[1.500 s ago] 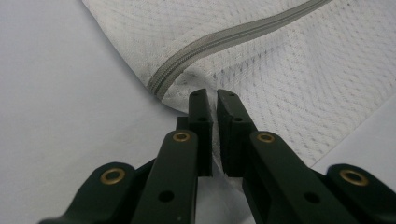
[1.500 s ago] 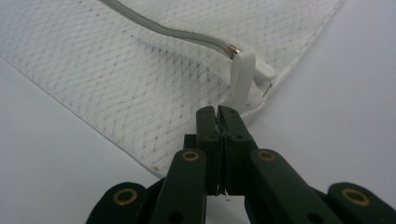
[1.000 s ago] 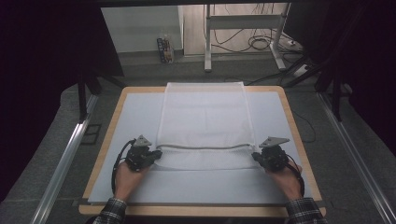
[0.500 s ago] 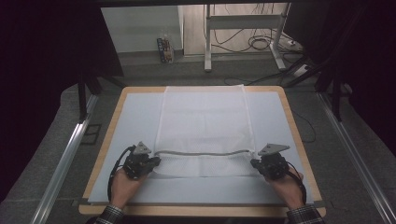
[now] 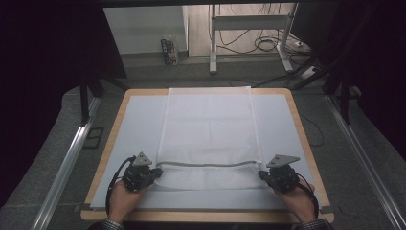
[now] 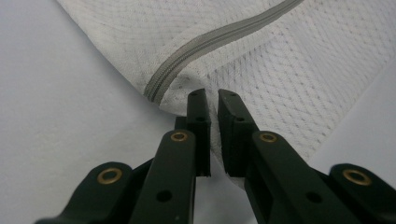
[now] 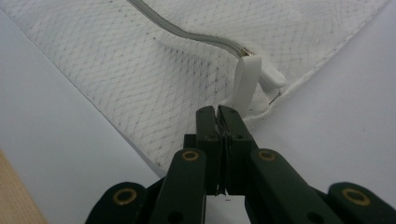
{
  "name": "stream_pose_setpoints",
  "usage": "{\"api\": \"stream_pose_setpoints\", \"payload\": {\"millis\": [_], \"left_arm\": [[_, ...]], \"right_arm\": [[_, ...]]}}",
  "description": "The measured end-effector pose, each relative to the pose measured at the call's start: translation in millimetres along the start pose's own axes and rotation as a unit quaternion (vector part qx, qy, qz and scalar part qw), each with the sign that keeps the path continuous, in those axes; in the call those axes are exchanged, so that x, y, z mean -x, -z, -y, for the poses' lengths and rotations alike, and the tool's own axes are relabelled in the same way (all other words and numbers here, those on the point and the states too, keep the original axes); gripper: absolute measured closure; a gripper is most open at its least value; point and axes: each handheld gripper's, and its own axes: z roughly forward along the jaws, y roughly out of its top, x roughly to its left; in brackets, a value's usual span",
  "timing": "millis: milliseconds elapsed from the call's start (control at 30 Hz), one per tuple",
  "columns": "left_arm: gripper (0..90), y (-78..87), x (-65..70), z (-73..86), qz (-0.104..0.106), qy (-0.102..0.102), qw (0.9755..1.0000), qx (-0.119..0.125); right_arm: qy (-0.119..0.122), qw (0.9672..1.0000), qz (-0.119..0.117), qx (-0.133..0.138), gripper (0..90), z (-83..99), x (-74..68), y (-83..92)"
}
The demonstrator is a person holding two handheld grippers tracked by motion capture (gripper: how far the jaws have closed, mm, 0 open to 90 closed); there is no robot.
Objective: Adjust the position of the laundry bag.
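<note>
Mesh, white and zippered: a flat laundry-style bag (image 5: 209,132) lies spread down the middle of a pale blue-grey mat (image 5: 139,124) on a wood-edged table (image 5: 299,129), seen from the high view. Its near end is folded over, the grey zipper (image 5: 206,164) running across from nine to three o'clock. A person's left gripper (image 5: 152,173) sits at the bag's seven o'clock corner, the right gripper (image 5: 262,175) at its five o'clock corner.

In the left gripper view, the black jaws stand a narrow slot apart at the folded mesh edge (image 6: 187,100), just below the zipper's end (image 6: 156,86); whether any fabric is caught between them I cannot tell.

In the right gripper view, the jaws are pressed almost together, a thin layer of mesh seemingly pinched at the corner (image 7: 219,109) beside the white pull tab (image 7: 246,81).

The netting looks light, limp and prone to sag or slide, so the corners and the stiffer zipper seam seem the best holds.

Beyond the table at twelve o'clock: grey floor, a metal frame's legs (image 5: 213,38), loose cables (image 5: 268,45), dark curtains at either side.
</note>
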Motion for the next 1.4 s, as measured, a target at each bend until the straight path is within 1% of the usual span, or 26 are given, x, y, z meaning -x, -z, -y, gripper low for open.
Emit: {"api": "stream_pose_setpoints", "payload": {"millis": [67,200,367,567,667,733,800,867,900,933,1000,1100,1167,1233,1267,1300,1333,1400], "left_arm": [[83.9,0.9,1.4,1.7,0.000,0.000,1.0000,-0.001],[83.4,3.7,1.7,6.0,0.005,0.005,1.0000,0.000],[82.5,7.0,4.7,10.1,0.013,0.001,0.9999,0.002],[81.6,9.2,11.0,14.8,0.017,-0.007,0.9998,-0.004],[81.6,9.4,12.4,16.0,0.018,-0.006,0.9998,-0.009],[81.4,8.9,12.7,16.2,0.018,-0.008,0.9997,-0.014],[80.7,8.3,13.1,15.8,0.016,-0.008,0.9998,-0.013],[76.2,8.3,13.1,15.8,0.013,-0.011,0.9998,-0.014],[76.2,8.2,13.5,15.8,0.010,-0.010,0.9998,-0.012],[70.1,8.7,13.6,15.5,0.007,-0.011,0.9999,-0.006],[62.0,8.6,13.9,15.2,0.004,-0.010,0.9999,-0.003],[53.0,7.4,14.1,15.0,0.000,-0.013,0.9999,0.000],[44.8,6.3,13.9,14.8,-0.004,-0.012,0.9999,0.003],[39.7,5.3,13.1,14.9,-0.006,-0.011,0.9999,0.006],[35.8,5.3,13.1,14.9,-0.006,-0.011,0.9999,0.006],[35.8,4.9,12.5,14.9,-0.006,-0.009,0.9999,0.008],[31.2,4.6,11.8,14.9,-0.003,-0.007,0.9999,0.010],[27.2,4.2,10.4,14.9,-0.002,-0.003,0.9999,0.017]], "right_arm": [[0.002,1.0000,-0.002,-0.001,87.0,0.9,-2.3,0.8],[0.007,0.9999,-0.007,-0.012,86.8,4.6,-6.2,1.6],[0.009,0.9997,-0.011,-0.019,86.7,8.9,-9.1,3.6],[0.002,0.9995,-0.016,-0.025,86.6,15.7,-10.6,7.5],[0.000,0.9994,-0.019,-0.028,86.6,18.1,-11.4,8.8],[0.000,0.9993,-0.022,-0.031,86.6,19.5,-11.3,8.4],[-0.003,0.9992,-0.025,-0.032,86.5,20.0,-10.7,7.6],[-0.003,0.9991,-0.027,-0.032,85.0,20.0,-10.6,7.4],[-0.003,0.9991,-0.027,-0.032,85.0,20.0,-10.6,7.4],[-0.001,0.9993,-0.026,-0.029,81.0,19.8,-10.7,7.4],[0.001,0.9995,-0.020,-0.026,76.4,19.4,-10.7,7.2],[0.005,0.9997,-0.008,-0.021,65.5,19.1,-10.4,6.9],[0.008,0.9998,0.002,-0.018,58.0,19.1,-9.5,6.3],[0.005,0.9999,0.004,-0.013,52.5,19.0,-8.7,6.4],[0.005,0.9999,0.004,-0.013,52.5,19.0,-8.7,6.4],[0.006,0.9999,0.007,-0.008,47.7,18.9,-7.9,6.2],[0.007,0.9999,0.008,-0.003,40.9,19.0,-6.2,5.7],[0.005,1.0000,0.007,0.002,35.2,19.2,-5.1,4.6]]}}
